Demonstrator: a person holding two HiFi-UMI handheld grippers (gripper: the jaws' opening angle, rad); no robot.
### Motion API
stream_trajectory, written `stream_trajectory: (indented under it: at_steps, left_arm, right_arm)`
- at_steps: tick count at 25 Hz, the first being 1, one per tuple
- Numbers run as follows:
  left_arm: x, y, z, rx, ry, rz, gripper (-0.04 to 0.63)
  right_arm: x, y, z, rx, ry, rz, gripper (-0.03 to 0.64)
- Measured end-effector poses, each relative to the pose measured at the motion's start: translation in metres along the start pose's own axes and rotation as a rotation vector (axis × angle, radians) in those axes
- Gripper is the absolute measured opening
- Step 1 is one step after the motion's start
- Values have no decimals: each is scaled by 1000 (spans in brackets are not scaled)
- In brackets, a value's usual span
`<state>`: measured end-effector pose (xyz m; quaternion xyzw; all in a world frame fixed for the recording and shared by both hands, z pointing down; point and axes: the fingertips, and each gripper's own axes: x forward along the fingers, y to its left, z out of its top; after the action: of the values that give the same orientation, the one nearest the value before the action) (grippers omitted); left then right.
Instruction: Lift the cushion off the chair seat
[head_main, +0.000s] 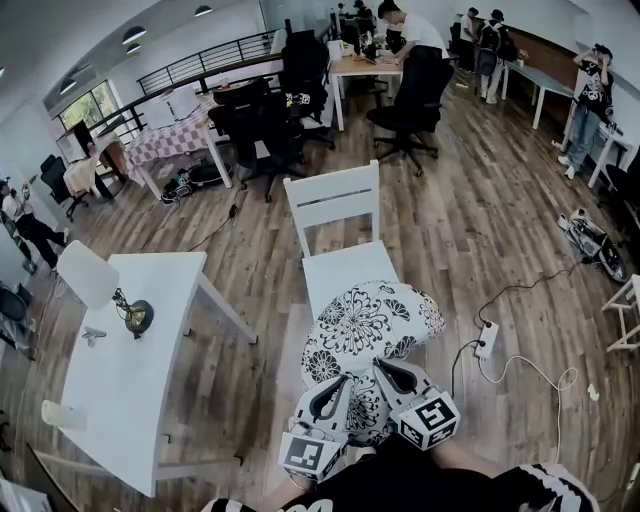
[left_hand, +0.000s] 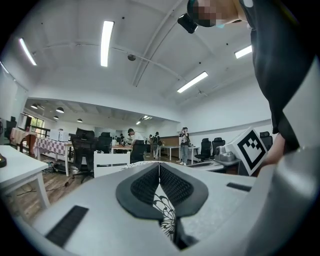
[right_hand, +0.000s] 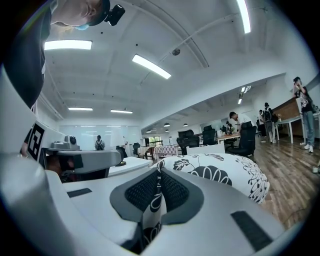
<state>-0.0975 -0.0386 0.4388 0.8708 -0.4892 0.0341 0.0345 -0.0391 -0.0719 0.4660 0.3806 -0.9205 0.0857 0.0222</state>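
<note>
The left gripper (left_hand: 159, 172) had its jaws pressed together on a thin fold of the white cushion with black flower print (head_main: 372, 312). The right gripper (right_hand: 158, 175) pinched the same near edge just beside it, also fully closed on the fabric. Both grippers pointed about level, side by side, close to the person's body. The cushion stretched forward from them over the front part of the white wooden chair (head_main: 333, 200); whether its far edge touched the seat I could not tell. To do the lift well, in my judgement, both grippers should rise together at the same height, so that the soft cushion does not twist or slip out of one pinch, and carry it clear of the seat before moving aside. The white bench (head_main: 130, 340) at the left and the white power strip (head_main: 487, 340) on the wooden floor at the right were near, so the path should avoid them.
</note>
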Motion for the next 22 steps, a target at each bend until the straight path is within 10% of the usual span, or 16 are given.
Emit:
stream_trajectory:
  at_steps: [22]
  left_arm:
    - [-47,-144,4,6,-33,10,6]
  right_arm:
    - [-150,20,-14,-13,-7,41,31]
